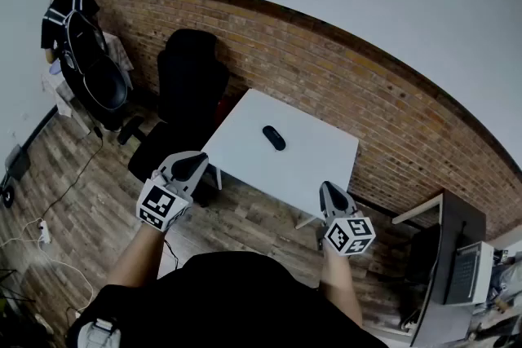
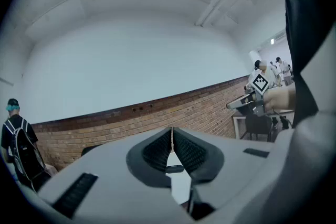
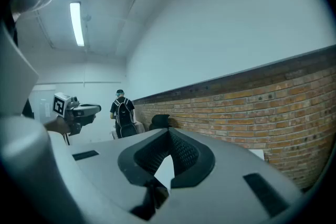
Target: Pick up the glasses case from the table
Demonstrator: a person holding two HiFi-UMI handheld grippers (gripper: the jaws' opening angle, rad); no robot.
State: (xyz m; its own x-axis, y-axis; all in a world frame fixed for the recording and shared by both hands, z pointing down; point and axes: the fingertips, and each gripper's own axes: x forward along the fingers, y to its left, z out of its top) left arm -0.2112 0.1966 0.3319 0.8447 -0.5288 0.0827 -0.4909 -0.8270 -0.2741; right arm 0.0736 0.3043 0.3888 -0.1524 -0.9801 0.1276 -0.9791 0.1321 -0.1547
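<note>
A black oval glasses case [image 1: 274, 138] lies near the middle of a white table [image 1: 326, 159] that stands against a brick wall. Both grippers hover in front of the table's near edge, well short of the case. My left gripper [image 1: 192, 165] is at the table's left corner, and its jaws [image 2: 171, 131] meet at the tips with nothing between them. My right gripper [image 1: 330, 191] is near the right corner, shut and empty too [image 3: 169, 131]. In the left gripper view a small dark shape [image 2: 174, 169] shows through the gap under the jaws, likely the case.
A black office chair [image 1: 192, 85] stands left of the table. A person with a backpack [image 1: 69, 20] stands far left by another chair. A desk with a laptop [image 1: 469, 269] is at the right. Cables [image 1: 49, 232] lie on the wood floor.
</note>
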